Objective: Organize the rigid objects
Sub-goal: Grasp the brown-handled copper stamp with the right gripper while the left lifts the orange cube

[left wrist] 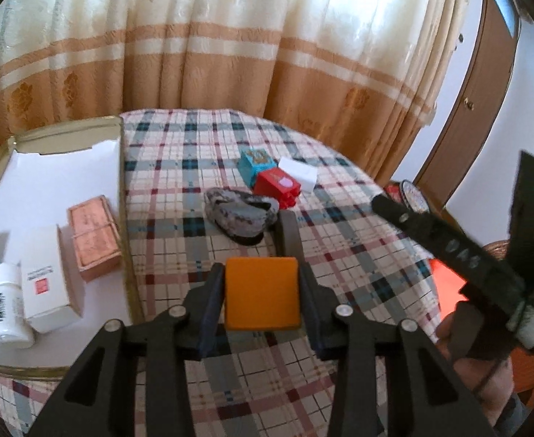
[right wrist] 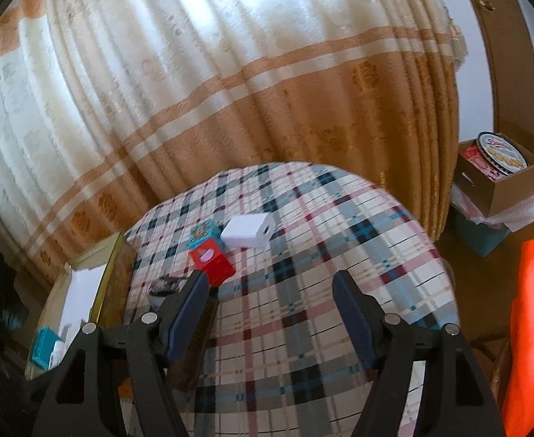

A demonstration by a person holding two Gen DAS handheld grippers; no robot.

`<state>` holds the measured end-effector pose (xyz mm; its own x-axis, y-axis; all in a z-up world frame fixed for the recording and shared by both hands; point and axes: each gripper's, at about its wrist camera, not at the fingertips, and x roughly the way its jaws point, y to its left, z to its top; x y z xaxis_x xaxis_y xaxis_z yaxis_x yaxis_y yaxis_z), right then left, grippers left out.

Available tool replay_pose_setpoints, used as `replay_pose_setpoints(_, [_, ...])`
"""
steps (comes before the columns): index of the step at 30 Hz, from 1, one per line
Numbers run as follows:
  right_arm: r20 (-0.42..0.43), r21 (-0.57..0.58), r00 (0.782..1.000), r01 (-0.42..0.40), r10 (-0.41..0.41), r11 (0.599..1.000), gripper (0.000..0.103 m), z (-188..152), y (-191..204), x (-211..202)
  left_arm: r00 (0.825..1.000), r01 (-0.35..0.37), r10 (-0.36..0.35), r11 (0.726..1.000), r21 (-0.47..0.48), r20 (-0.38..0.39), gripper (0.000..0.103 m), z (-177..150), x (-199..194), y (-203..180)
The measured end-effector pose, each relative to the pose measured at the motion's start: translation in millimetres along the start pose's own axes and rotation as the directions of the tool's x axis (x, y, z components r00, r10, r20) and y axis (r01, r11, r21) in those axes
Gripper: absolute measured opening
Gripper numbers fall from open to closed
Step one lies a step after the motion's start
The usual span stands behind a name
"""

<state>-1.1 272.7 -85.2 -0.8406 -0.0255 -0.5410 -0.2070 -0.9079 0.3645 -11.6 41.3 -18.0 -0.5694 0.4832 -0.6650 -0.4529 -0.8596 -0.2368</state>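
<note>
Orange block (left wrist: 262,293) sits between left gripper (left wrist: 262,304) fingers (left wrist: 211,306), lower centre of the left wrist view, both pads against its sides, so the fingers are narrow and holding it. Block looks nearly square, flat orange face toward camera, no clear long axis; it is above the plaid table (left wrist: 339,240). Tray (left wrist: 121,196) at left edge holds a copper-coloured box (left wrist: 94,236), a white carton (left wrist: 50,276) and a white bottle (left wrist: 8,306). Upper centre: teal box (left wrist: 256,164), red box (left wrist: 279,185), white box (left wrist: 299,173) clustered, a grey speckled object (left wrist: 241,213) just below them. Right gripper (right wrist: 270,306) fingers stand wide, nothing between them, over bare plaid cloth.
</note>
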Motion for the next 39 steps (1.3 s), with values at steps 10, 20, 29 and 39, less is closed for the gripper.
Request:
replay_pose_setpoints(10, [-0.185, -0.117, 0.982, -0.068, 0.046, 0.991, 0.073, -18.0, 46.3, 31.8, 0.993, -0.034, 0.034, 0.999, -0.002, 0.11, 0.039, 6.9, -34.1, 7.6])
replay_pose_setpoints(20, [-0.305, -0.279, 0.949, -0.006, -0.083, 0.96, 0.06, -34.8, 85.4, 70.8, 0.985, -0.063, 0.069, 0.997, -0.037, 0.16, 0.039, 12.8, -50.2, 27.2])
replay_pose_setpoints(29, [-0.296, -0.268, 0.949, 0.023, -0.105, 0.963, 0.017, -27.7, 69.2, 65.9, 0.984, -0.083, 0.093, 0.994, -0.067, 0.154, 0.039, 12.0, -50.0, 38.2])
replay_pose_setpoints(39, [-0.181, -0.236, 0.983, -0.052, 0.009, 0.97, 0.017, -2.7, 78.0, 25.7, 0.977, -0.118, 0.134, 0.988, -0.099, 0.166, 0.039, 15.8, -57.1, 51.8])
